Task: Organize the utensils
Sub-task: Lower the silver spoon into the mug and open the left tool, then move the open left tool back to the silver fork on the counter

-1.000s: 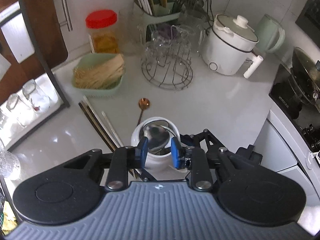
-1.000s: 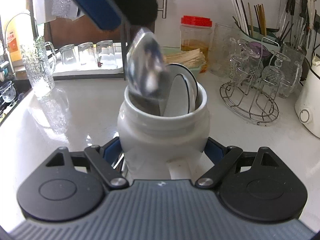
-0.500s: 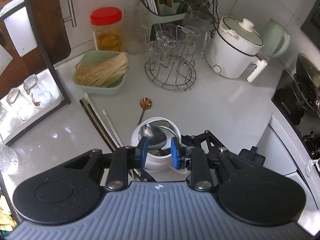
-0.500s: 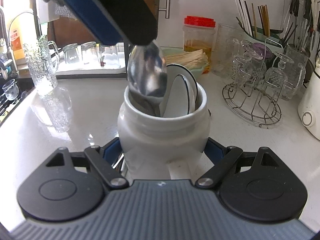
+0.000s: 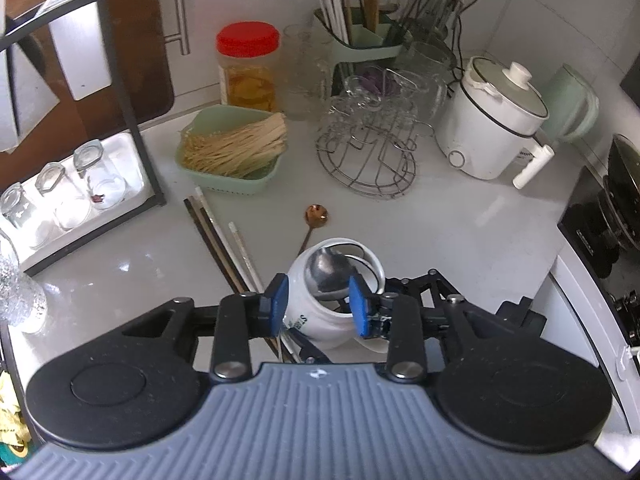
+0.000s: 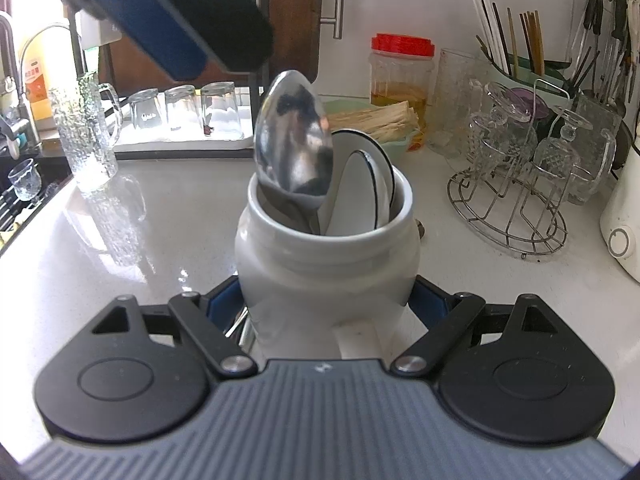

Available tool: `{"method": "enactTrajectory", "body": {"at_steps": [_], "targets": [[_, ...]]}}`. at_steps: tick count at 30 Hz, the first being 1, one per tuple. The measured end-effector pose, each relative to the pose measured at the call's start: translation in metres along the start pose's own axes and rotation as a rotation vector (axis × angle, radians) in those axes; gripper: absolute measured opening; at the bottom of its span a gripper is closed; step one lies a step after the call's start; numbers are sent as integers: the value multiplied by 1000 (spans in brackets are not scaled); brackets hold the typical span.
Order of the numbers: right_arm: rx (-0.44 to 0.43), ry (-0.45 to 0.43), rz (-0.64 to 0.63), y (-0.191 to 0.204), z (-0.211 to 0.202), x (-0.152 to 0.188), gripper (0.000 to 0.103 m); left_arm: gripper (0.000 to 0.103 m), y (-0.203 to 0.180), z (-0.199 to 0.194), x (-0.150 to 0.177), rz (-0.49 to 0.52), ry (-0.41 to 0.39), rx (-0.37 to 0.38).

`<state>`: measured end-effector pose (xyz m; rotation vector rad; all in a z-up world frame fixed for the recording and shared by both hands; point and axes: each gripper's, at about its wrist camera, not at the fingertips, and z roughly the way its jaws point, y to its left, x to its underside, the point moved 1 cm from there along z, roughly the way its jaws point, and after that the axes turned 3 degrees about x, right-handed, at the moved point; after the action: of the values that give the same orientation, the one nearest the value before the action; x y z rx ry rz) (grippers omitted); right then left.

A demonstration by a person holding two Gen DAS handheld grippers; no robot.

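A white ceramic jar (image 6: pixel 326 252) stands on the counter, clamped between my right gripper's (image 6: pixel 326 300) blue pads. A steel spoon (image 6: pixel 294 152) and a white ceramic spoon (image 6: pixel 360 188) stand in it, bowls up. My left gripper (image 5: pixel 318 308) hovers above the jar (image 5: pixel 316 316), fingers open and apart from the steel spoon (image 5: pixel 328 274). A copper spoon (image 5: pixel 314 220) and several chopsticks (image 5: pixel 220 240) lie on the counter beyond the jar.
A green basket of sticks (image 5: pixel 236 152), a red-lidded jar (image 5: pixel 248 68), a wire glass rack (image 5: pixel 368 152), a utensil holder (image 5: pixel 360 32) and a white cooker (image 5: pixel 492 116) stand at the back. A tray of glasses (image 5: pixel 64 196) is on the left, a stove (image 5: pixel 608 216) on the right.
My left gripper has let go of the steel spoon, opened and risen above the jar. The spoon now rests in the jar. The right gripper has not moved.
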<state>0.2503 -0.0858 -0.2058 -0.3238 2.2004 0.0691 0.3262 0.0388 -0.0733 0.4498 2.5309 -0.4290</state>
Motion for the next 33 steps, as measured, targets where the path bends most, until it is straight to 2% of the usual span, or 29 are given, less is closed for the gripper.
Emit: {"method": "enactTrajectory", "body": {"at_steps": [5, 15, 33], "targets": [[-6, -2, -2, -3, 3, -2, 90, 46, 7, -5, 4, -38, -26, -22], [-10, -2, 14, -17, 6, -6, 90, 47, 21, -8, 9, -110, -69, -57], [-7, -2, 2, -36, 10, -6, 90, 47, 27, 12, 19, -170, -51, -91]]}}
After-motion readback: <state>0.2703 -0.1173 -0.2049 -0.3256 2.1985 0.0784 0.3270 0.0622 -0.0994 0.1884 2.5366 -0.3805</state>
